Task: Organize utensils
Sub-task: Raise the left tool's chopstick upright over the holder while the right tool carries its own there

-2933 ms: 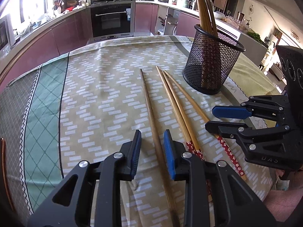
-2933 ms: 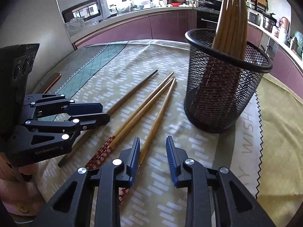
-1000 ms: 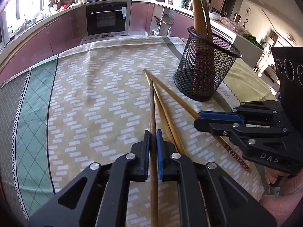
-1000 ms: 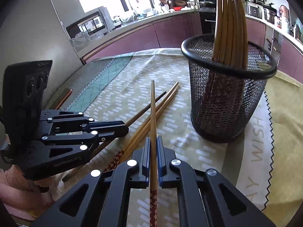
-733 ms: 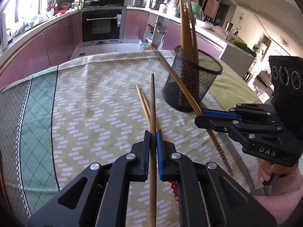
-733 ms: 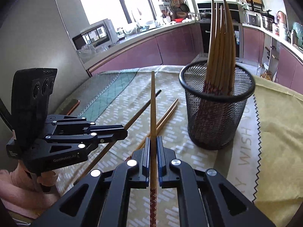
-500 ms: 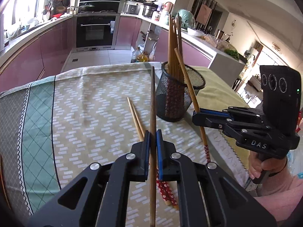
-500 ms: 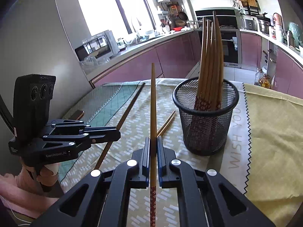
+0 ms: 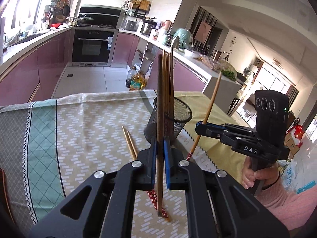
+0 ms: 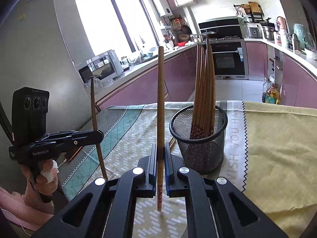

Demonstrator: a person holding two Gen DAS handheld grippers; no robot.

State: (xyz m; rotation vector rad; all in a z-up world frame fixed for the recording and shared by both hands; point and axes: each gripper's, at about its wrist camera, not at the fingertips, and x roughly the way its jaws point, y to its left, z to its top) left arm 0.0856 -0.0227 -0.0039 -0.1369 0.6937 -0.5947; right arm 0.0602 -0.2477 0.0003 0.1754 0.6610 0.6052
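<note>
My left gripper (image 9: pixel 160 142) is shut on a dark wooden chopstick (image 9: pixel 159 103) and holds it upright above the table; it also shows in the right wrist view (image 10: pixel 100 135). My right gripper (image 10: pixel 160 152) is shut on a light chopstick with a red patterned end (image 10: pixel 160 107), also upright; it shows in the left wrist view (image 9: pixel 198 128) too. A black mesh holder (image 10: pixel 200 138) with several chopsticks stands just right of the held stick. Two chopsticks (image 9: pixel 129 141) lie on the cloth left of the holder (image 9: pixel 174 117).
A patterned tablecloth (image 9: pixel 83 130) covers the table, with a yellow cloth (image 10: pixel 277 148) to the right. Kitchen counters and an oven (image 9: pixel 93 45) lie beyond the far edge. A dark flat object (image 10: pixel 73 153) lies near the left table edge.
Both grippers closed on a chopstick each, lifted them off the cloth and tilted them upright. Two chopsticks stay on the table.
</note>
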